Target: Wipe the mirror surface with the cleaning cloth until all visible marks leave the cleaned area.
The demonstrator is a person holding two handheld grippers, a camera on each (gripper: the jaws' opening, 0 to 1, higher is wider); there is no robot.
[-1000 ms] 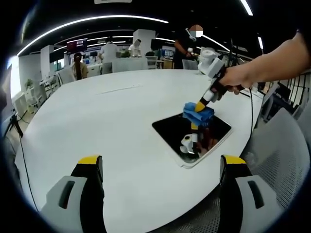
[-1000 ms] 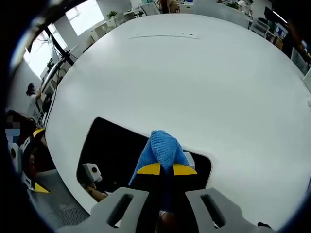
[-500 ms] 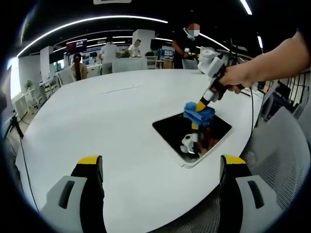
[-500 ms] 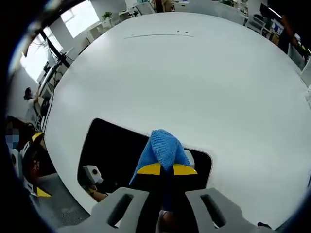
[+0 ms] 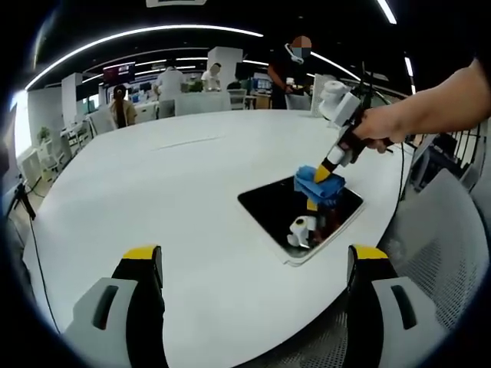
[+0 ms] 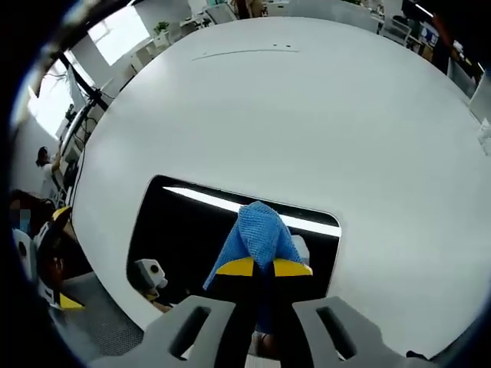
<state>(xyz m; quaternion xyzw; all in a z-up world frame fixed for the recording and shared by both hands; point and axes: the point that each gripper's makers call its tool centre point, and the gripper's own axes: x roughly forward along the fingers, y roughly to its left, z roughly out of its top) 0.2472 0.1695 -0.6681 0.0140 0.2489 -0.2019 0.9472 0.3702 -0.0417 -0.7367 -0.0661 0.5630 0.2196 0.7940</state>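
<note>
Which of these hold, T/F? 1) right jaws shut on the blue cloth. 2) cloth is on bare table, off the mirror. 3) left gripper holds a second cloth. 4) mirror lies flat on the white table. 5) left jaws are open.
1) True. The right gripper has its jaws shut on the blue cloth.
2) False. The cloth is over the mirror; the left gripper view shows it at the mirror's far part.
3) False. The left gripper holds nothing.
4) True. The mirror lies flat on the white table, near its edge.
5) True. The left jaws stand wide apart over the table.
</note>
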